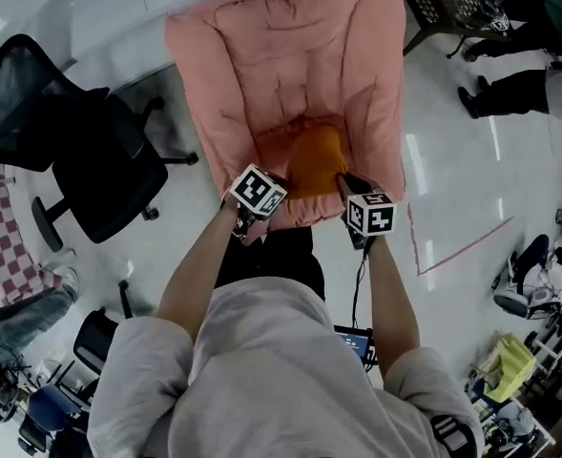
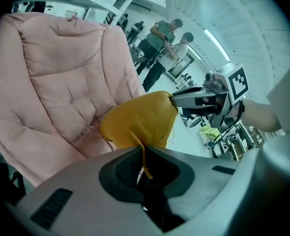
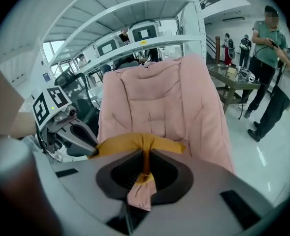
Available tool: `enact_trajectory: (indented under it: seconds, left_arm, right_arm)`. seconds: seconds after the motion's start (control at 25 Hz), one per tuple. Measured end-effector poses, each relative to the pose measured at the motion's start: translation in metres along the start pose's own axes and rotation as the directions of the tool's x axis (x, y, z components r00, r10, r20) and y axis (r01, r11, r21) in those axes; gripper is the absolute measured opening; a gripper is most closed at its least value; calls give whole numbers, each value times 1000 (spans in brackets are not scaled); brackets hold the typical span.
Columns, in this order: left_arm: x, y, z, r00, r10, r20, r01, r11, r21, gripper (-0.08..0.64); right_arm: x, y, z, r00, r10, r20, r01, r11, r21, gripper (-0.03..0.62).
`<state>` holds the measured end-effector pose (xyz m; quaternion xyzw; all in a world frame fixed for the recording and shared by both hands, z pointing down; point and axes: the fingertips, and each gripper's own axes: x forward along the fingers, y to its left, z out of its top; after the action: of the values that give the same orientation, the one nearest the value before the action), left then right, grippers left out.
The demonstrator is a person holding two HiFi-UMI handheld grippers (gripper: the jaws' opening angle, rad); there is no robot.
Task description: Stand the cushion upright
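The cushion [image 1: 317, 160] lies in the armchair [image 1: 290, 55]; an office chair [image 1: 104, 175] stands left.

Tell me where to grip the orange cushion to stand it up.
Pinch the cushion along its near edge, one end per gripper, coming from the front of the pink chair: it is soft, so thin folds fit the jaws, as the left gripper and right gripper hold it.
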<state>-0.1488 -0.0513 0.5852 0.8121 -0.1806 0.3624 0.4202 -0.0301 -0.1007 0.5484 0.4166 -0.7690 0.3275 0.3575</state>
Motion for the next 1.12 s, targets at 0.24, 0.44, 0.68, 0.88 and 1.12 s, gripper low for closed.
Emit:
enact_trajectory:
  seconds: [0.24,0.44,0.68,0.88,1.12]
  left_arm:
    - [-9,12,17,999,29,-22,-31,996,-87,38]
    - [-10,19,26,997,63,-35,-67,989,-130,38]
    - [21,43,63,992,115,-49,-123,970,-208,37]
    - [24,69,79,980,193,-47,-199,952,-233,37]
    - [20,93,101,962,273,27,-252,918,-306,32]
  right_arm:
    - [10,-6,18,992,114,-56,-110,992,62,54]
    - [20,-12,27,978,184,-95,-175,980,96,54]
    - [45,-57,45,965,220,-140,-207,973,99,54]
    - [66,-65,61,963,237,-127,-225,969,101,55]
    - [81,-74,82,957,277,-81,-271,960,76,55]
